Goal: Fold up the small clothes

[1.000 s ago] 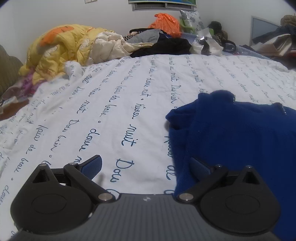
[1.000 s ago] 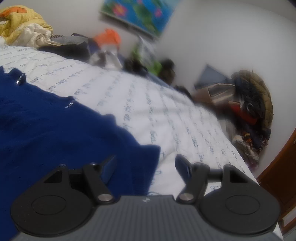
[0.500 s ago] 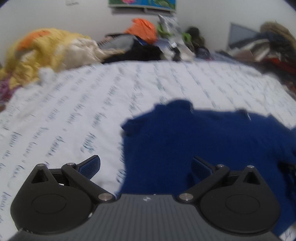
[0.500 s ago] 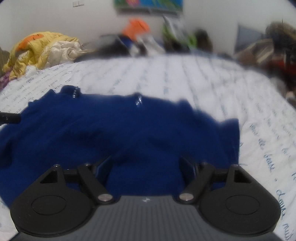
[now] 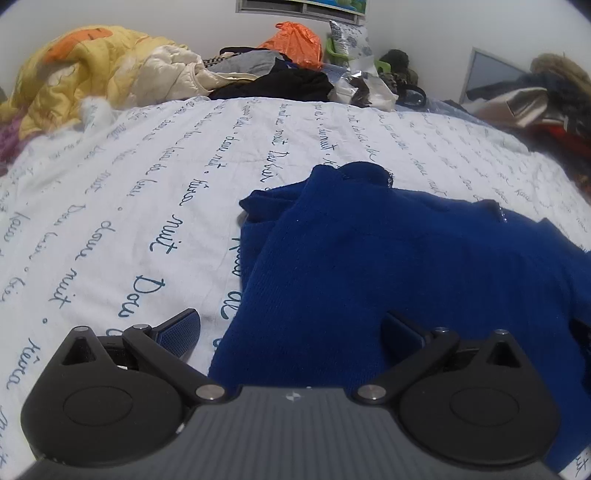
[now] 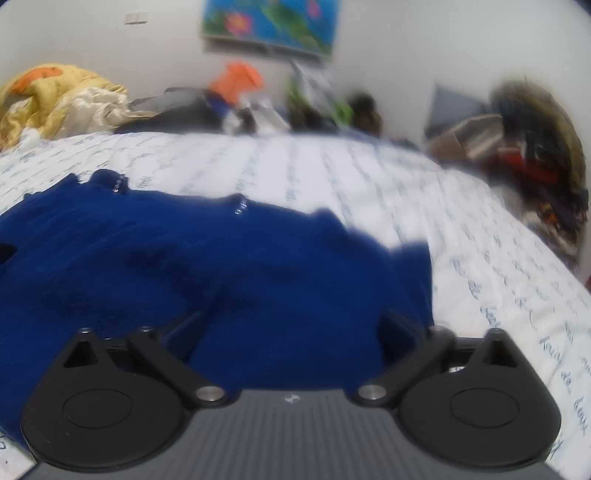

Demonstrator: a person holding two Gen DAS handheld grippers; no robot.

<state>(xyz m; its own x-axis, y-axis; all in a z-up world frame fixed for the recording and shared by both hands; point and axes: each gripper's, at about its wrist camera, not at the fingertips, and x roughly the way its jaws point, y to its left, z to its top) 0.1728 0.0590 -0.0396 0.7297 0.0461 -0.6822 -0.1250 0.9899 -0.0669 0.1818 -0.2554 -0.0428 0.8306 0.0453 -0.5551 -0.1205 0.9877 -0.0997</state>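
A dark blue knitted garment (image 5: 388,266) lies spread on the white bed sheet printed with blue script (image 5: 147,177). My left gripper (image 5: 291,328) is open and empty, low over the garment's near left edge; its left finger is over the sheet, its right finger over the cloth. The garment also shows in the blurred right wrist view (image 6: 221,273). My right gripper (image 6: 291,325) is open and empty, just above the garment's near right part. Small shiny trims show at the garment's far edge (image 6: 240,210).
A yellow and cream bedding heap (image 5: 92,74) lies at the bed's far left. Dark clothes, an orange bag (image 5: 295,40) and clutter line the far edge. More piled clothes (image 6: 535,147) sit off the right side. A picture (image 6: 269,22) hangs on the wall.
Both grippers have shifted over the garment; the right view swung left from the bed's right edge to face the garment. Both stay open and empty. The garment lies as before.
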